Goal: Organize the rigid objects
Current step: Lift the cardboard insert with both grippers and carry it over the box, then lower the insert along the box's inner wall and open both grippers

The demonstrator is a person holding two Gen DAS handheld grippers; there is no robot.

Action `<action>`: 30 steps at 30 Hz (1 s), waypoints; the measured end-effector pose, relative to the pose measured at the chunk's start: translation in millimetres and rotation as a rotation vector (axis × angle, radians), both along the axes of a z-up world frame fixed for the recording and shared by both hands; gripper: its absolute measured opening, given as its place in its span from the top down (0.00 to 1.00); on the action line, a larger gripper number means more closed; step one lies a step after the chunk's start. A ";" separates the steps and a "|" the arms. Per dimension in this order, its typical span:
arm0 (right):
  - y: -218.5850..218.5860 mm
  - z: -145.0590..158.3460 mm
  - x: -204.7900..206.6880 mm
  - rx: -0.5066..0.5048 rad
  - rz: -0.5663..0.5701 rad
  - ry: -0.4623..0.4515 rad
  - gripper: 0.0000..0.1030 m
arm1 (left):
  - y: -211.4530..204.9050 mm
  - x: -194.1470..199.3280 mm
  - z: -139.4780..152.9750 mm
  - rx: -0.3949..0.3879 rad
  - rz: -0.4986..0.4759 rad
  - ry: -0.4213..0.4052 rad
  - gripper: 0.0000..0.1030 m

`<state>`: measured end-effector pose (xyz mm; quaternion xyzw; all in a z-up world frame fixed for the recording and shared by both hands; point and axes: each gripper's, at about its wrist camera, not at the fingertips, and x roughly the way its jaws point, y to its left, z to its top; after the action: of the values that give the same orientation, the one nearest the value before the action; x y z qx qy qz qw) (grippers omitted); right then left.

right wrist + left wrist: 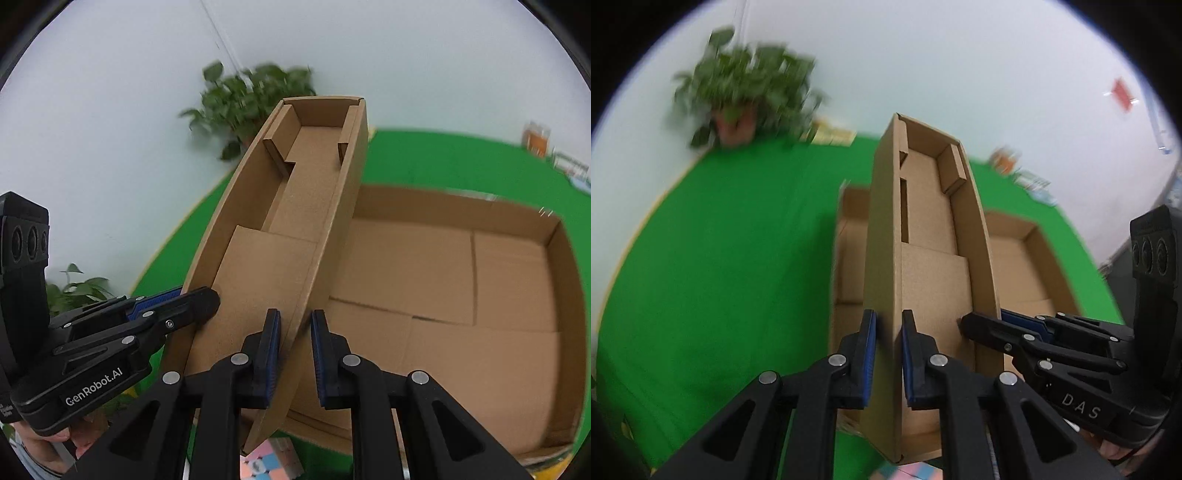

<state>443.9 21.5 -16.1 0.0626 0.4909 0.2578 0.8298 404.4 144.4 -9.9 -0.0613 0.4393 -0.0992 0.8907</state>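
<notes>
One narrow brown cardboard tray [923, 236], open-topped, empty, folded corner flaps.

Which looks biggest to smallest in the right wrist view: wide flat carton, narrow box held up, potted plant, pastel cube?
1. wide flat carton
2. narrow box, near the camera, so its rank against the carton is unsure
3. potted plant, blurred, far
4. pastel cube, partly hidden

Matt brown cardboard tray [934, 236] — unprinted.

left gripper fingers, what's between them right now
The left side wall of the narrow cardboard tray sits between the left gripper's fingers, pinched by both pads. The left wrist view shows it.
</notes>
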 end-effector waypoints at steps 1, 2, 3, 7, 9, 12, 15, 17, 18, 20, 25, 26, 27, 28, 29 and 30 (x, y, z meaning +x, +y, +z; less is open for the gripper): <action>5.9 -14.7 10.8 -0.008 0.000 0.031 0.86 | 1.1 6.4 -10.8 0.001 0.005 0.029 0.89; 11.0 -24.1 16.6 -0.010 -0.004 0.049 0.86 | 3.4 12.9 -22.2 -0.010 0.013 0.059 0.89; 15.4 -35.7 23.9 -0.009 -0.008 0.072 0.86 | 5.0 18.2 -28.8 -0.016 0.018 0.081 0.89; 21.6 -69.0 43.4 -0.001 -0.011 0.131 0.87 | 3.0 25.8 -51.9 0.009 0.064 0.184 0.89; 25.9 -82.7 49.6 -0.005 -0.006 0.157 0.87 | 0.3 24.1 -60.7 0.031 0.070 0.206 0.90; 21.5 -108.2 65.7 0.016 -0.011 0.213 0.87 | -3.0 20.9 -68.3 0.081 0.079 0.227 0.90; 17.7 -123.0 73.4 0.049 -0.028 0.213 0.83 | -4.8 17.3 -65.1 0.131 0.094 0.224 0.90; 17.4 -119.8 72.4 0.067 -0.019 0.195 0.74 | -6.4 9.2 -57.4 0.143 0.104 0.206 0.90; 18.1 -116.7 66.4 0.073 -0.009 0.173 0.63 | -5.6 9.6 -54.9 0.150 0.113 0.197 0.90; 9.6 -95.4 51.1 0.054 -0.023 0.074 0.41 | -9.7 -7.8 -36.0 0.202 0.155 0.122 0.85; -51.6 -34.0 -31.5 -0.014 -0.268 -0.159 0.10 | -26.1 -69.2 23.4 0.112 0.204 -0.175 0.23; -66.1 -25.7 -52.0 -0.013 -0.274 -0.200 0.07 | -29.8 -89.3 36.4 0.077 0.196 -0.255 0.18; -74.6 -20.0 -69.0 -0.032 -0.273 -0.238 0.05 | -33.5 -102.9 44.9 0.065 0.199 -0.301 0.18; -86.4 -13.7 -91.2 -0.077 -0.276 -0.289 0.05 | -38.5 -115.2 52.2 0.068 0.205 -0.331 0.18; -95.1 -10.7 -104.6 -0.114 -0.284 -0.327 0.05 | -44.1 -129.1 56.5 0.078 0.210 -0.345 0.18; -107.6 -8.0 -122.3 -0.175 -0.376 -0.398 0.05 | -47.1 -140.2 57.8 0.077 0.221 -0.351 0.18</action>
<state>321.6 -86.2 -24.2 0.0292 0.3186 0.0632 0.9453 264.2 97.3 47.9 -0.0566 0.2713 0.0069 0.9608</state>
